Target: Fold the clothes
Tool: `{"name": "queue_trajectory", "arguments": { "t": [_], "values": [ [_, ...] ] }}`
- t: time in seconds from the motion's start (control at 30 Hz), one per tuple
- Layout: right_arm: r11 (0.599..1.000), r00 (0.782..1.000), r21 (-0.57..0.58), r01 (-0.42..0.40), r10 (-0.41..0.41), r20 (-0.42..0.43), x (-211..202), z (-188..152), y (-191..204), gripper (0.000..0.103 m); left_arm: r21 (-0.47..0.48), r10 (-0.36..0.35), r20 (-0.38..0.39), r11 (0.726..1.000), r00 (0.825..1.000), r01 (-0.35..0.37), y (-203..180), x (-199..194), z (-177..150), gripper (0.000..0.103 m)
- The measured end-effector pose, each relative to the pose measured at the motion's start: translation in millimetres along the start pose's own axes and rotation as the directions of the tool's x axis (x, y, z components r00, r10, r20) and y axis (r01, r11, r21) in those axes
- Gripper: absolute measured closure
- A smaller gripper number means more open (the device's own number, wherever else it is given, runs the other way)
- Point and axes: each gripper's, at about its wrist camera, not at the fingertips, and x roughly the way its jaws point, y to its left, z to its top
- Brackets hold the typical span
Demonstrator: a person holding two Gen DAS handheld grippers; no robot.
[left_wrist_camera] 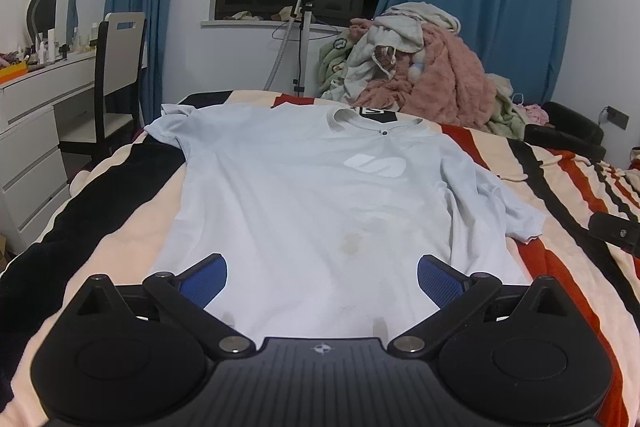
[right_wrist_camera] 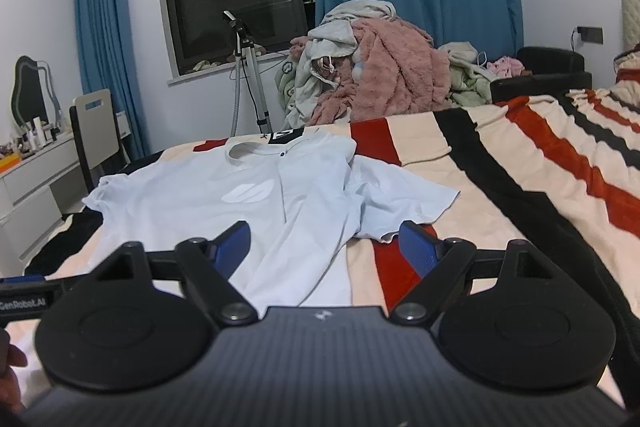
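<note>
Left gripper point(left_wrist_camera: 322, 277) gaping above flat pale-blue T-shirt point(left_wrist_camera: 304, 187), faintly stained.

A bed covered by a cream, red and black striped fleece blanket point(left_wrist_camera: 560, 187) carries a pale blue short-sleeved T-shirt point(left_wrist_camera: 312, 195) spread flat, collar at the far end.

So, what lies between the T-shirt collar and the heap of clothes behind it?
In the left wrist view, only striped blanket separates the T-shirt collar from the heap of clothes; nothing else lies there.
</note>
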Motion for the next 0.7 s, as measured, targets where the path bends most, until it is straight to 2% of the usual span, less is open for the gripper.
{"name": "queue_trajectory", "arguments": {
  "t": [0.07, 0.13, 0.23, 0.37, 0.43, 0.5, 0.57, 0.63, 0.7],
  "values": [
    [1.0, 1.0, 0.016, -0.016, 0.016, 0.0, 0.6, 1.1, -2.6, 0.033, -0.004, 0.003, -0.005, 1.0, 1.0, -0.003, 0.8, 0.5, -0.5, 0.001],
    [0.995, 0.999, 0.083, -0.053, 0.053, -0.009, 5.8, 3.3, -10.8, 0.033, -0.007, 0.005, -0.008, 1.0, 1.0, -0.005, 1.2, 0.7, -1.0, 0.001],
    [0.984, 0.998, 0.168, -0.058, 0.062, -0.022, 24.1, 10.7, -23.3, 0.019, -0.005, 0.008, -0.014, 1.0, 1.0, -0.008, 1.0, 1.6, -2.5, 0.001],
    [0.986, 0.999, 0.165, -0.028, 0.032, -0.027, 63.3, 26.4, -38.0, 0.02, 0.01, 0.029, -0.026, 1.0, 0.999, -0.029, -1.3, 4.9, -6.0, 0.001],
    [0.971, 0.998, 0.24, -0.021, 0.033, -0.048, 87.7, 31.7, -59.1, 0.021, 0.014, 0.041, -0.033, 0.999, 0.999, -0.041, -2.1, 7.2, -7.4, 0.001],
    [0.93, 0.998, 0.368, 0.006, 0.015, -0.056, 112.9, 29.8, -89.6, 0.021, 0.028, 0.055, -0.038, 0.998, 0.998, -0.054, -2.9, 10.6, -9.1, 0.001],
    [0.867, 0.998, 0.496, 0.042, -0.012, -0.063, 137.3, 17.4, -121.1, 0.019, 0.042, 0.067, -0.047, 0.997, 0.997, -0.065, -3.8, 15.9, -11.0, 0.001],
    [0.809, 0.994, 0.581, 0.087, -0.031, -0.105, 164.5, -3.0, -148.3, 0.019, 0.053, 0.076, -0.061, 0.996, 0.995, -0.072, -4.7, 24.1, -12.9, 0.001],
    [0.77, 0.994, 0.631, 0.089, -0.026, -0.108, 184.6, -18.8, -167.2, 0.021, 0.051, 0.068, -0.066, 0.997, 0.996, -0.064, -5.8, 32.3, -13.2, 0.001]
  ]
}}
